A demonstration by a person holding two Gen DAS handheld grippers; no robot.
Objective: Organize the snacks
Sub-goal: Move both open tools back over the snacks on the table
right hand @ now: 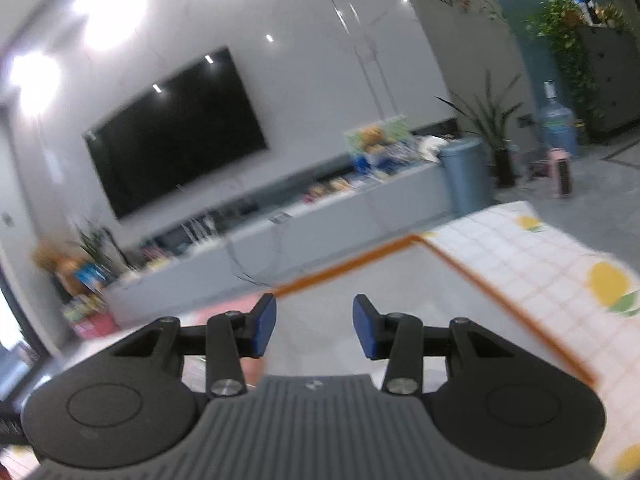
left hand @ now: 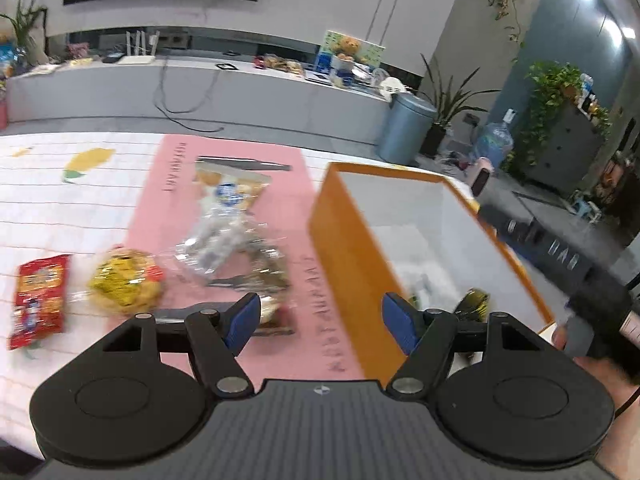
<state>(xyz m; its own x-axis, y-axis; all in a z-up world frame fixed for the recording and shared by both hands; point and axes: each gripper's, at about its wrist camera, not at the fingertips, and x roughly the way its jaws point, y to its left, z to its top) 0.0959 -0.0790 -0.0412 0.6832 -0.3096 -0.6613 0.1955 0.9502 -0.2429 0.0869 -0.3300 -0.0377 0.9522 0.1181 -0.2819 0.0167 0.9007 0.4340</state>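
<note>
While the left gripper point(left hand: 318, 322) tips down toward the table, its two blue pads point(left hand: 242, 322) stand far apart with nothing between them. Past its left finger lie the snacks that are not yet put away: a yellow snack bag point(left hand: 126, 284) close by, a red snack packet point(left hand: 38, 300) further out to the left, and a clear bag point(left hand: 232, 236) ahead on a pink mat point(left hand: 280, 184). Another small packet lies just behind the left pad, but it is too blurry to make out. Past its right finger stands the orange box point(left hand: 348, 264), open on top and white inside. A dark green and yellow packet point(left hand: 474, 304) lies down in the box, just beyond the right pad. Off to the right of that finger, a bit of the person's hand point(left hand: 600, 368) shows around a dark handle. The right gripper point(right hand: 314, 328) points more level, out across the room. Its pads point(right hand: 266, 326) stand partly apart and hold nothing. Its view shows only the orange box rim point(right hand: 352, 264) and the pale inside just ahead of the fingers, with the checked tablecloth point(right hand: 520, 280) with lemons on it to the right of them. No loose snacks show there. Far past the fingers hangs a big black TV point(right hand: 176, 132) on the wall, and this whole view is blurry.
</note>
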